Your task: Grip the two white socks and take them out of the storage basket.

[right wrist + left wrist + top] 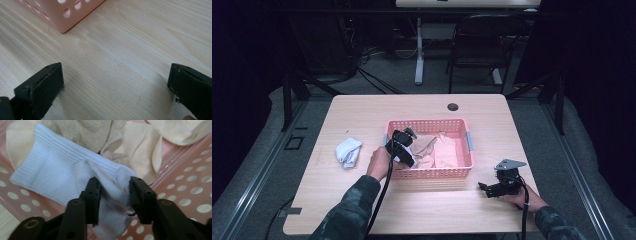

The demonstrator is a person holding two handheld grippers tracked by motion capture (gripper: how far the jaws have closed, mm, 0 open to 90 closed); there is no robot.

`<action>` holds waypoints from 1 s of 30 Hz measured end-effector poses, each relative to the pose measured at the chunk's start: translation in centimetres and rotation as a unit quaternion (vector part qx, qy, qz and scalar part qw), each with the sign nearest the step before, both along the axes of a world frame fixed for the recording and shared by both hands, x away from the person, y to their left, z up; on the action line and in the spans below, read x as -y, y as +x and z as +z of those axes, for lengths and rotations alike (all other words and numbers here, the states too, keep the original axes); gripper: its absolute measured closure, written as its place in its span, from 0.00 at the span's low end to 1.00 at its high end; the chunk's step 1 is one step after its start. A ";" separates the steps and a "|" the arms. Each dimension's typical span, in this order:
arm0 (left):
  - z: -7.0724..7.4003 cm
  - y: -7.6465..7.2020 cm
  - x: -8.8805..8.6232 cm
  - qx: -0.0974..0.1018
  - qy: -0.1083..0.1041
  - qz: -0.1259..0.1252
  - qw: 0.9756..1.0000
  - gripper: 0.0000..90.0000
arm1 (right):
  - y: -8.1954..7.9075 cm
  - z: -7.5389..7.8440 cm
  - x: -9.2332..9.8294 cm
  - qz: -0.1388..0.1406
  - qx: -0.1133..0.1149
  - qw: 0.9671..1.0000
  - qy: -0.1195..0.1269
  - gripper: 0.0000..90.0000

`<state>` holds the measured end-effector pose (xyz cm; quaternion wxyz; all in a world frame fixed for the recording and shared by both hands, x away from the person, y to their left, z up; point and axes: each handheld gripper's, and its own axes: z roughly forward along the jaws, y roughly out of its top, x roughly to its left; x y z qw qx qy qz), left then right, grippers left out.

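- While the left gripper (113, 195) is being held down inside the pink basket (462, 131), a white sock (62, 172) is being pinched between its two black jaws; a fold of the sock's fabric is being squeezed by both pads.
- That sock is being kept at the left end of the basket, its ribbed cuff lying on the perforated pink floor, with beige socks (105, 137) bunched just behind it and touching it.
- A second white sock (348, 151) is lying on the wooden table (362, 112), well to the left of the basket and apart from it.
- The right gripper (488, 189) is being held low over the table near the basket's front right corner, its jaws standing wide apart with bare wood between them.
- In the right gripper view, a corner of the basket is being shown at the upper left, apart from both jaws.
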<state>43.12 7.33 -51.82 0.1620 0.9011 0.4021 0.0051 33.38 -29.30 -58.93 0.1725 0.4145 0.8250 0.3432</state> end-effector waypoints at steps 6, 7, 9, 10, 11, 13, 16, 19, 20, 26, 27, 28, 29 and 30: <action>0.1 -0.1 -0.5 0.010 -0.006 -0.005 1.000 0.91 | 0.0 0.0 0.0 0.000 0.000 1.000 0.000 0.00; 0.4 -0.1 -0.8 0.014 -0.008 -0.005 1.000 0.92 | 0.0 0.0 0.0 0.000 0.000 1.000 0.000 0.00; 0.9 -0.2 -1.2 0.025 -0.020 0.000 0.999 0.92 | 0.0 0.0 0.0 0.000 0.000 1.000 0.000 0.00; 1.1 -0.2 -1.4 0.027 -0.025 0.000 0.999 0.93 | 0.0 0.0 0.0 0.000 0.000 1.000 0.000 0.00; 1.5 -0.3 -1.8 0.033 -0.030 0.002 0.999 0.93 | 0.0 0.0 0.0 0.000 0.000 1.000 0.000 0.00; 2.1 -0.2 -2.3 0.039 -0.037 0.001 0.999 0.92 | 0.0 0.0 0.0 0.000 0.000 1.000 0.000 0.00; 3.1 -0.3 -3.0 0.055 -0.048 0.001 0.997 0.93 | 0.0 0.0 0.0 0.000 0.000 1.000 0.000 0.00; 4.2 -0.5 -3.3 0.068 -0.056 0.001 0.996 0.93 | 0.0 0.0 0.0 0.000 0.000 1.000 0.000 0.00; 4.6 -0.5 -3.4 0.071 -0.058 0.000 0.996 0.93 | 0.0 0.0 0.0 0.000 0.000 1.000 0.000 0.00; 6.2 -0.4 -3.9 0.086 -0.066 0.001 0.994 0.93 | 0.0 0.0 0.0 0.000 0.000 1.000 0.000 0.00; 6.4 -0.4 -3.9 0.089 -0.067 0.002 0.994 0.93 | 0.0 0.0 0.0 0.000 0.000 1.000 0.000 0.00; 6.6 -0.4 -3.9 0.087 -0.067 0.000 0.994 0.93 | 0.0 0.0 0.0 0.000 0.000 1.000 0.000 0.00; 6.8 -0.4 -3.9 0.090 -0.068 0.000 0.994 0.93 | 0.0 0.0 0.0 0.000 0.000 1.000 0.000 0.00; 7.0 -0.4 -3.9 0.092 -0.067 -0.001 0.993 0.93 | 0.0 0.0 0.0 0.000 0.000 1.000 0.000 0.00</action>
